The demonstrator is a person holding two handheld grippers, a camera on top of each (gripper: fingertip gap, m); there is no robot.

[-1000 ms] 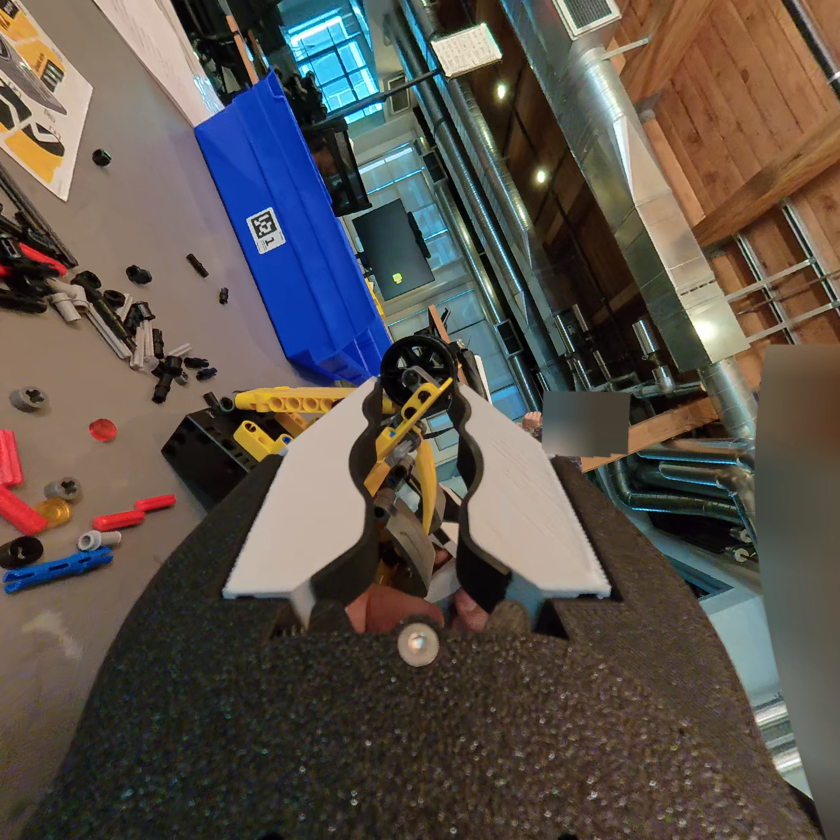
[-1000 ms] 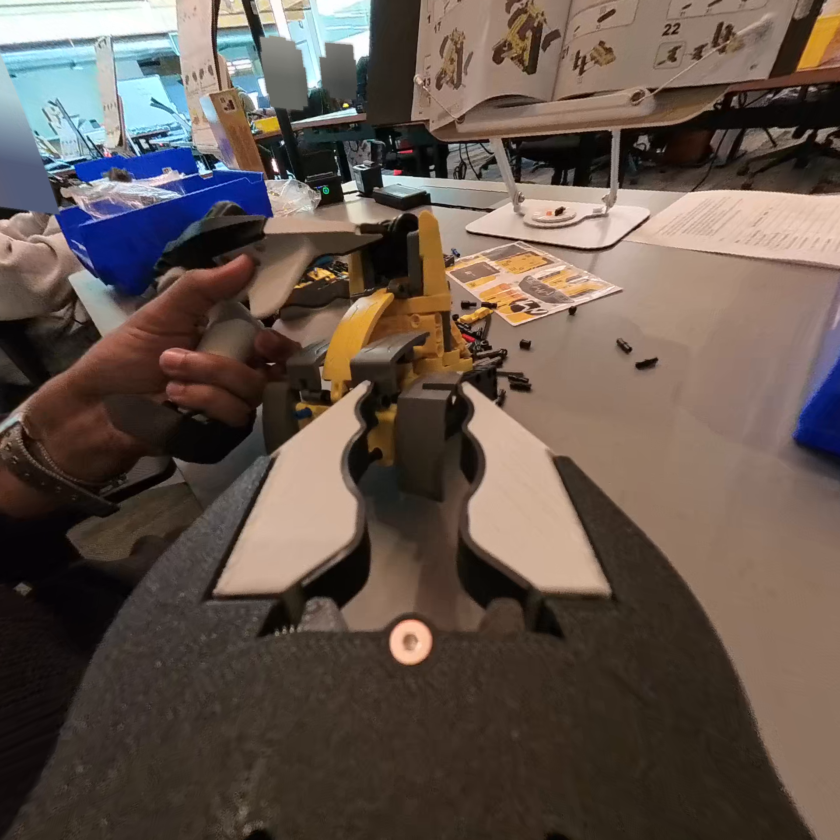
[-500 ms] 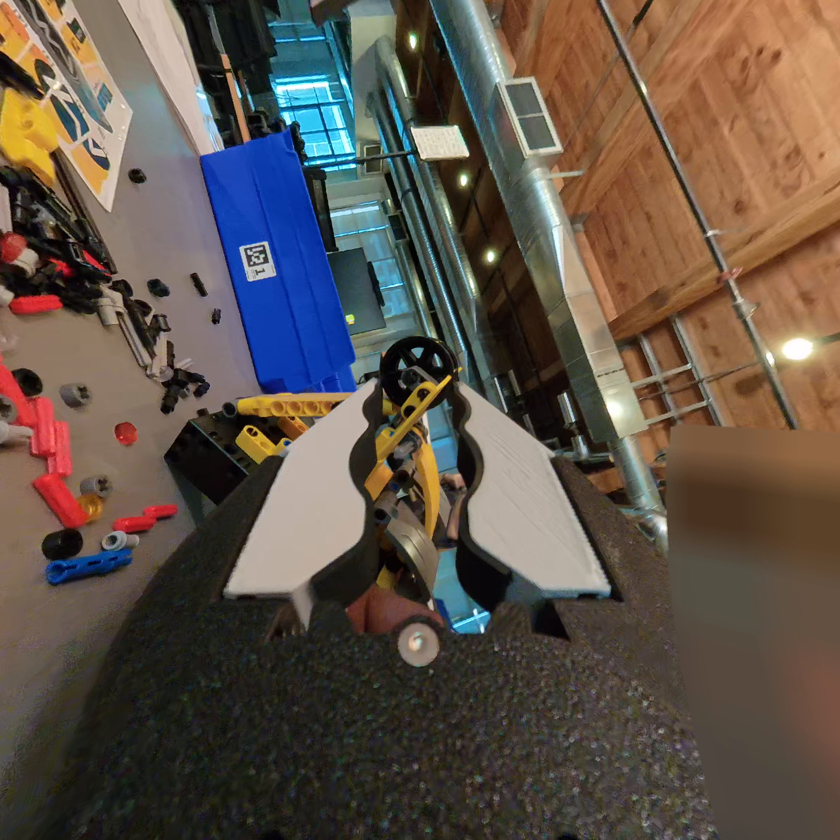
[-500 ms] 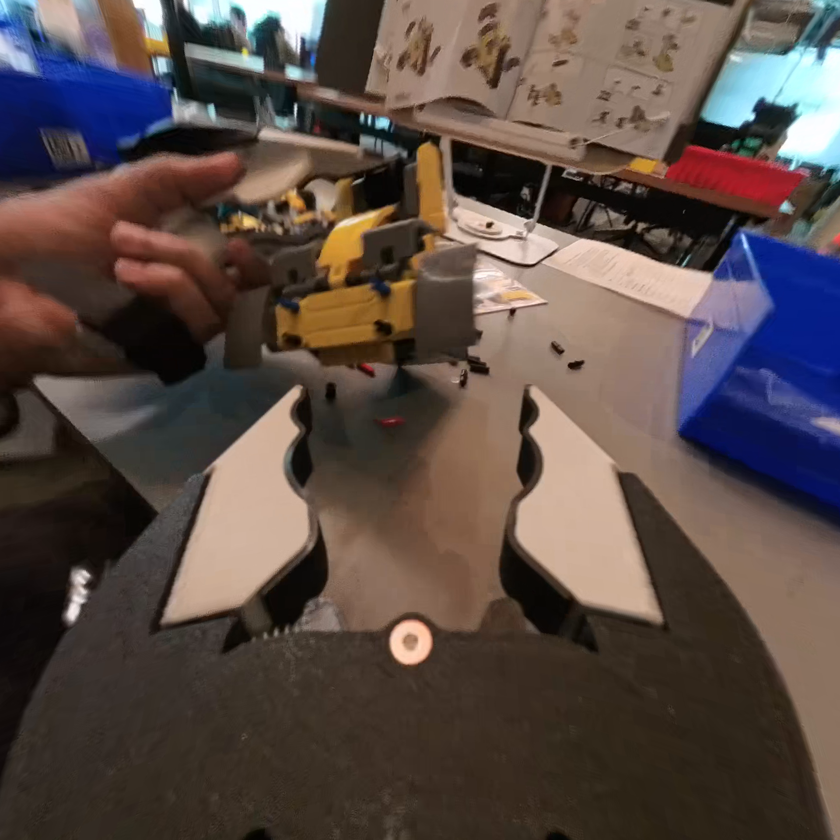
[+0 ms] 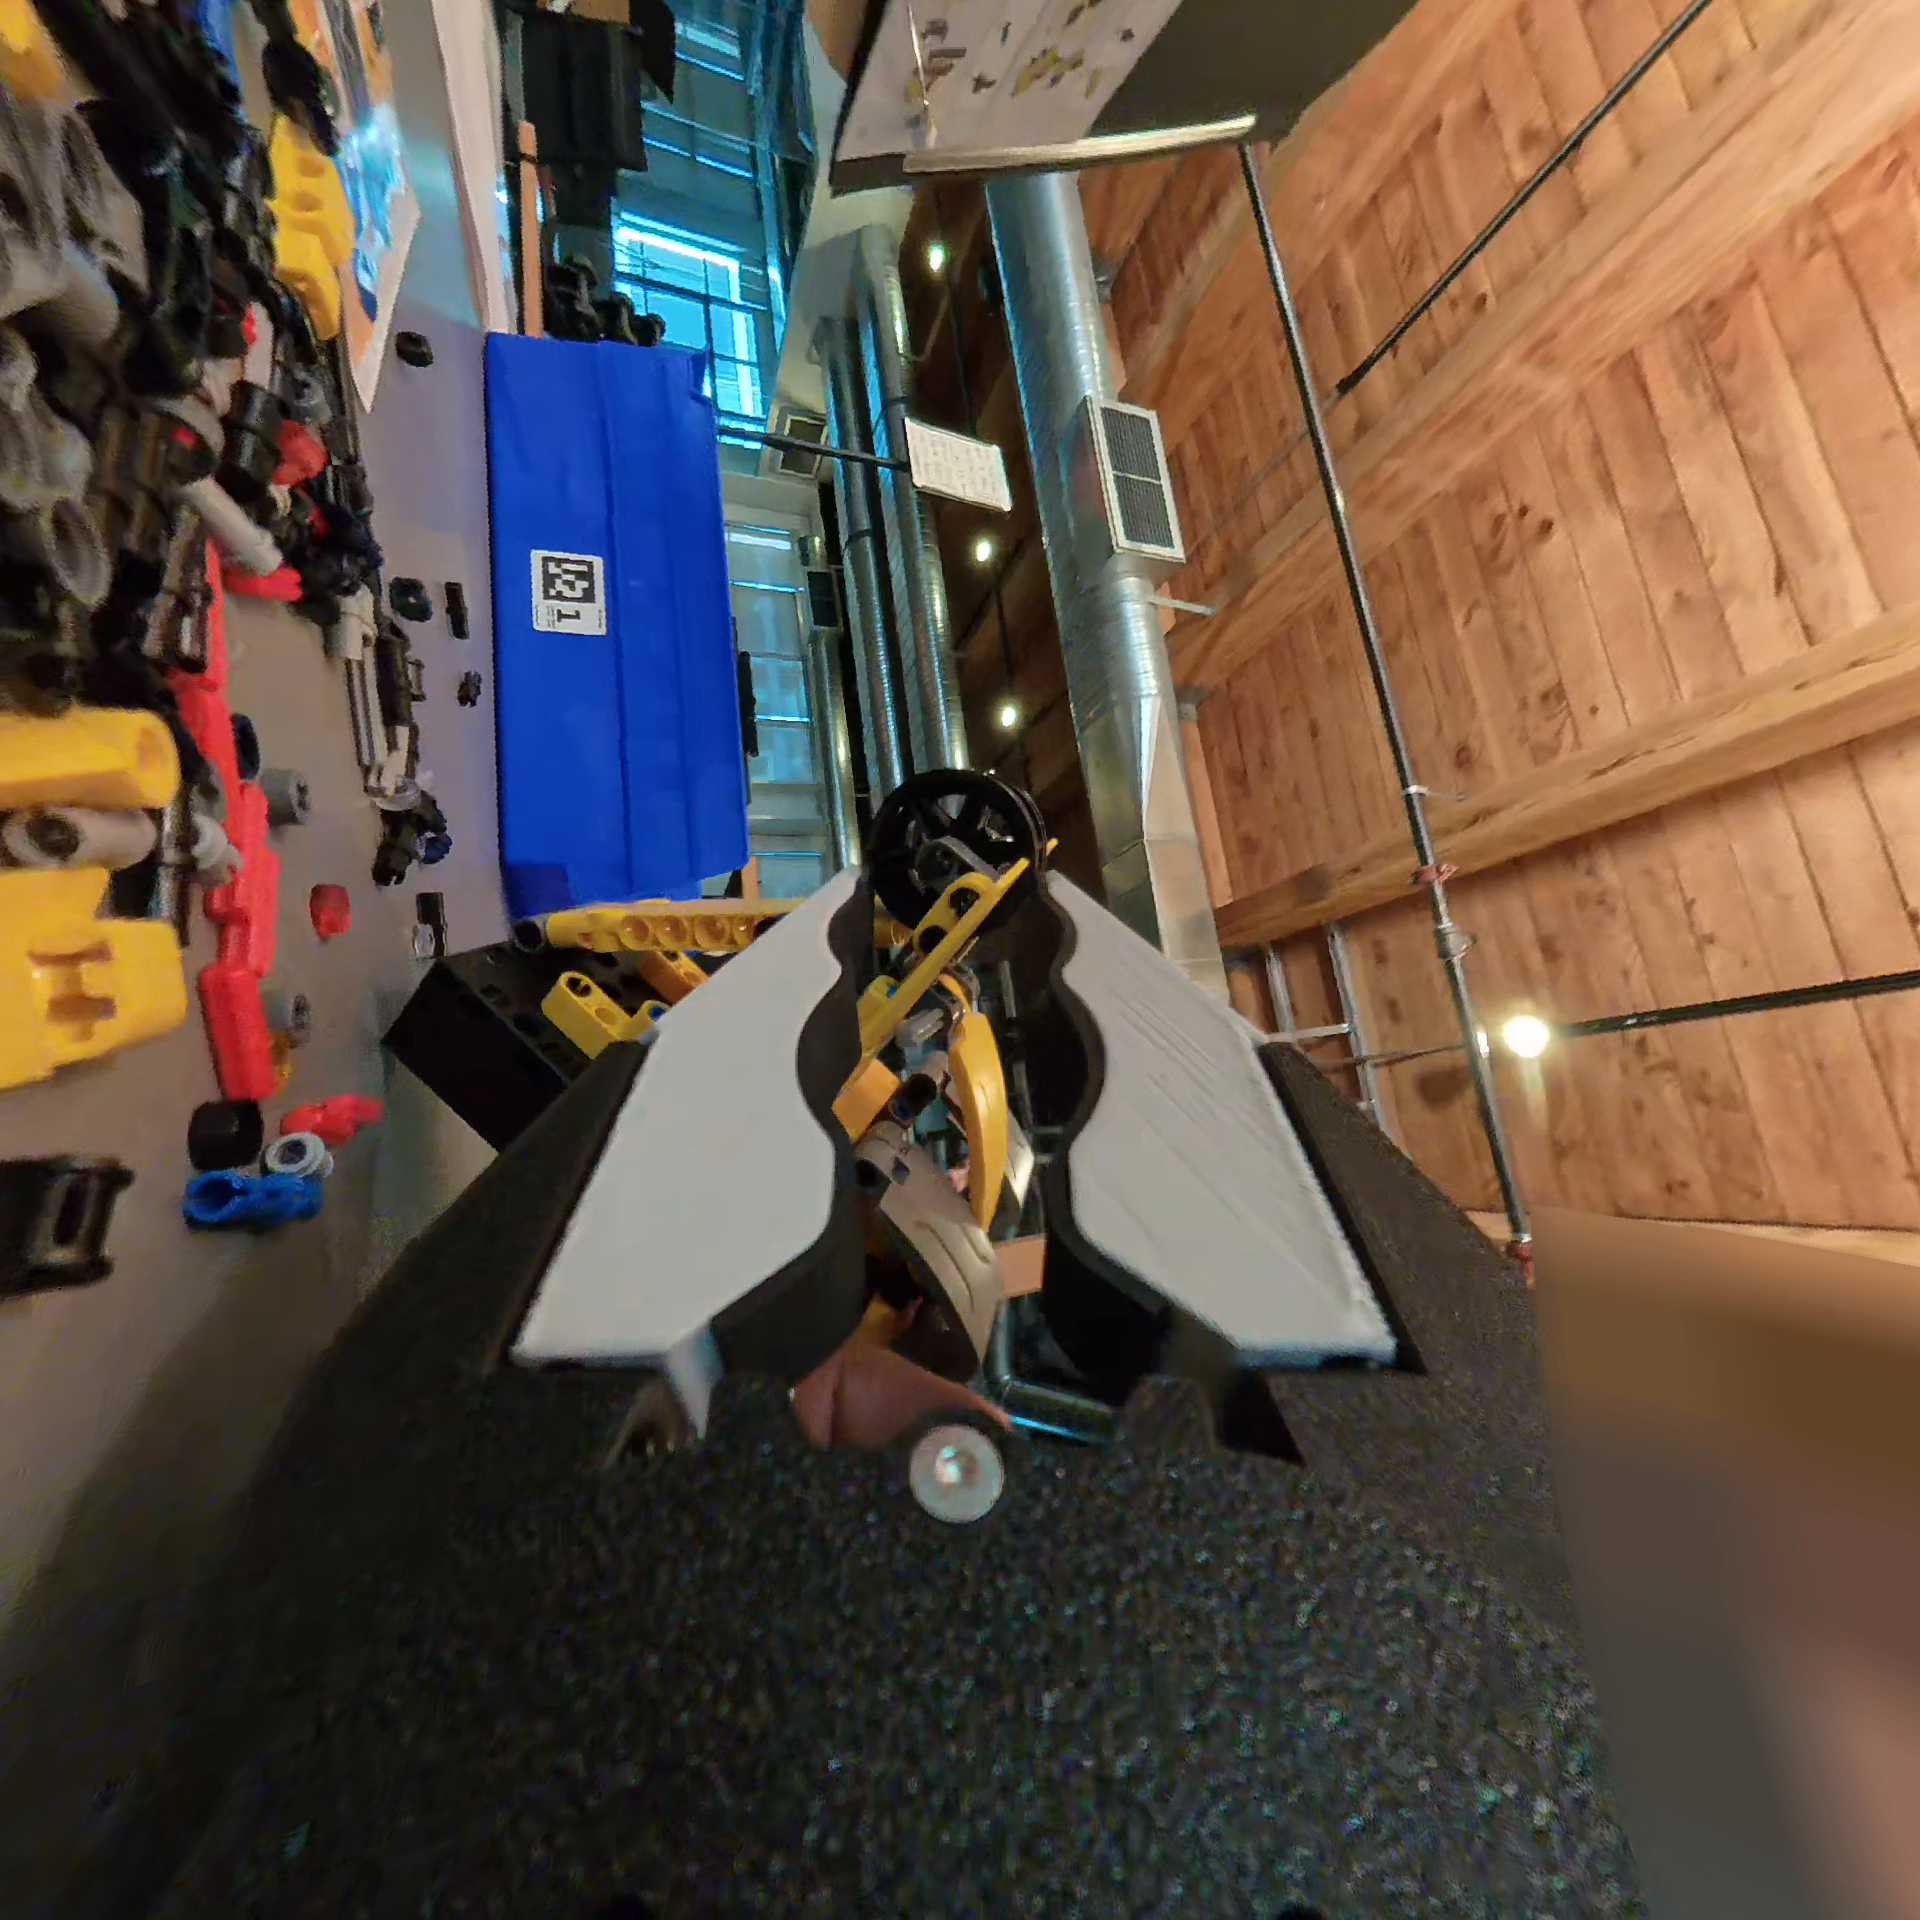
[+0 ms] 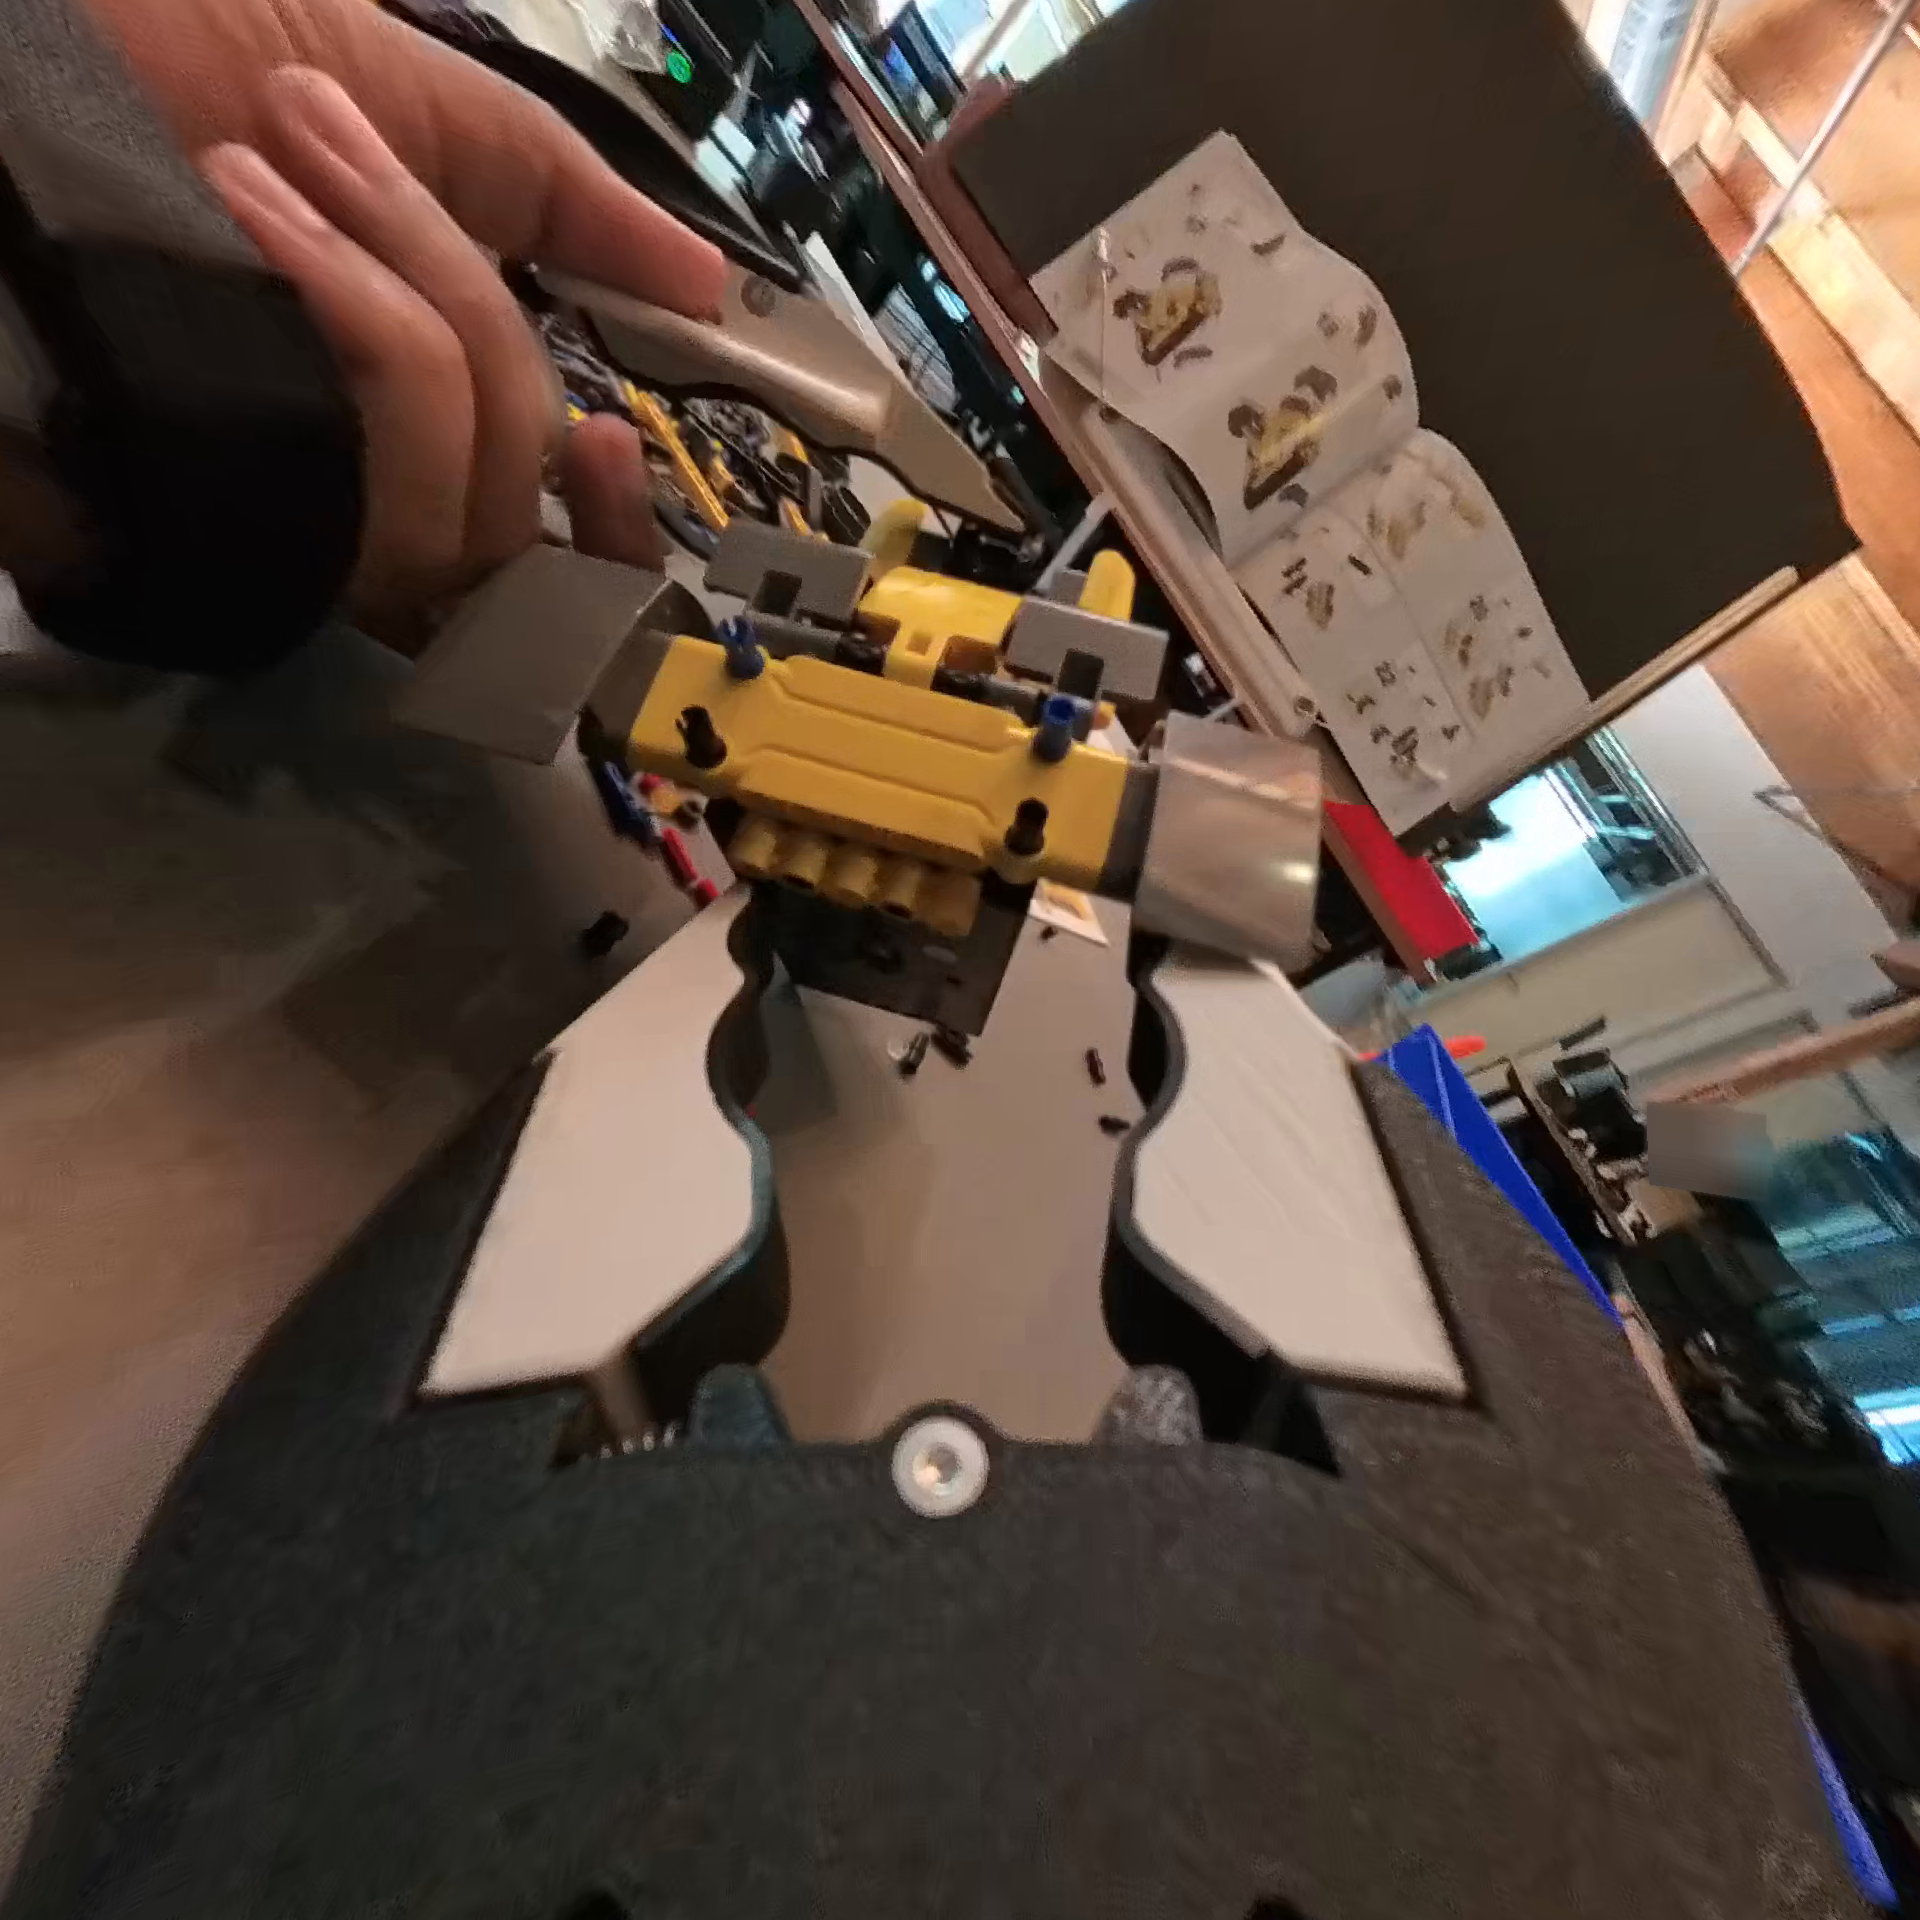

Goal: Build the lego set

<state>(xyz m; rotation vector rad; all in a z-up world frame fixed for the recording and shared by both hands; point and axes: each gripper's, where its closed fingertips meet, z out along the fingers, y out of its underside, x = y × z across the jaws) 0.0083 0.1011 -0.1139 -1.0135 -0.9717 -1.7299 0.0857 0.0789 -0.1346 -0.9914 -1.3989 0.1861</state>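
One yellow and grey brick-built model [image 6: 883,748] is held above the grey worktop [image 6: 935,1195], pinched between the fingers of the left gripper [image 5: 951,914], which close on its yellow beams just below one black spoked wheel [image 5: 954,831]. In the right wrist view a person's hand [image 6: 416,343] wraps the left gripper's handle at upper left, with the model tilted and its yellow underside facing the camera. Two grey curved panels [image 6: 1231,842] flank the model's ends. The right gripper [image 6: 940,940] sits just beneath the model with its fingers spread wide, holding nothing; its fingertips lie close to the model's black base, and contact cannot be judged. One blue bin [image 5: 613,623] lies on the worktop, bearing one white sticker with a square black code. Loose red, black, yellow and grey parts [image 5: 234,935] are scattered beside it, too many and too blurred to count. One open instruction booklet [image 6: 1340,520] rests on a stand; its print is illegible.
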